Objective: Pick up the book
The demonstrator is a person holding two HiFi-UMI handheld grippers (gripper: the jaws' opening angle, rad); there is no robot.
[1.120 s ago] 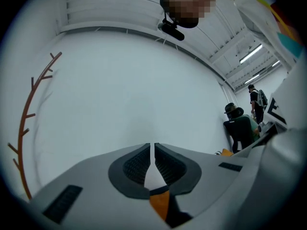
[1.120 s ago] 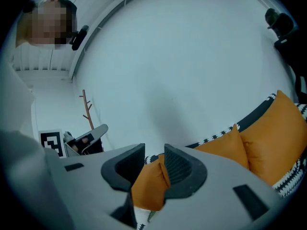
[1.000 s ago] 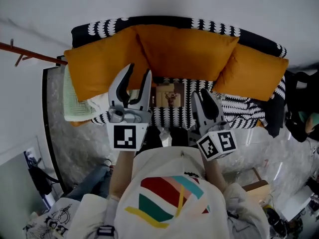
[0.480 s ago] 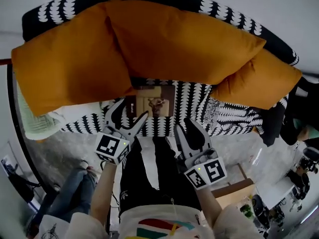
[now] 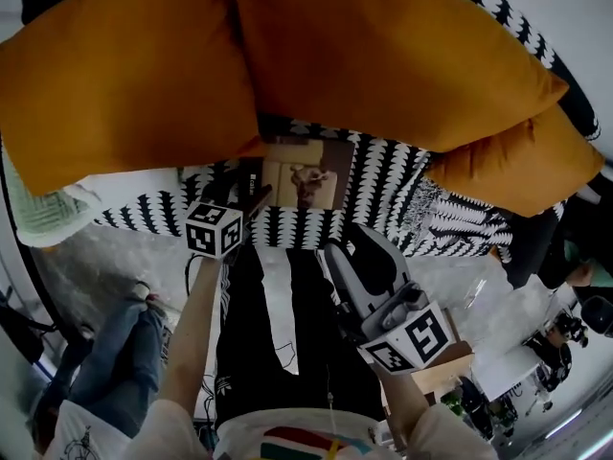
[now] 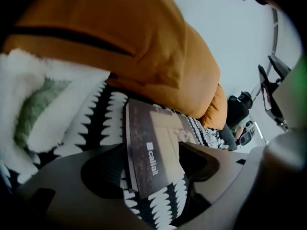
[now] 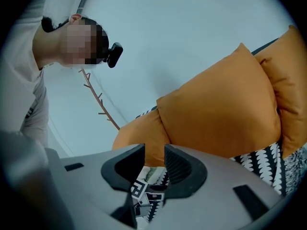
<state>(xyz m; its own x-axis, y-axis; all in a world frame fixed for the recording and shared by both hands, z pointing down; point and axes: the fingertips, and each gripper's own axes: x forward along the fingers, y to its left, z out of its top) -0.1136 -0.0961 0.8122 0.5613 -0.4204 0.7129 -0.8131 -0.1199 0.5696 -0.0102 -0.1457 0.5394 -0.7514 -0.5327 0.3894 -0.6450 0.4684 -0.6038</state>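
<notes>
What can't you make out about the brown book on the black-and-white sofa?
Flat brown paperback book, far edge, head view: lost in shadow under the orange fabric cushions.
Its cover picture, head view: too small to identify.
Left gripper, left gripper view: book sits between the jaws; contact unclear.

The left arm (image 5: 192, 324) is bare and stretches far out. It holds the left gripper (image 5: 241, 190) low, with its jaws wide apart. The right gripper (image 5: 369, 268) waits nearer the body, on the right, with only a small gap between its jaws.
</notes>
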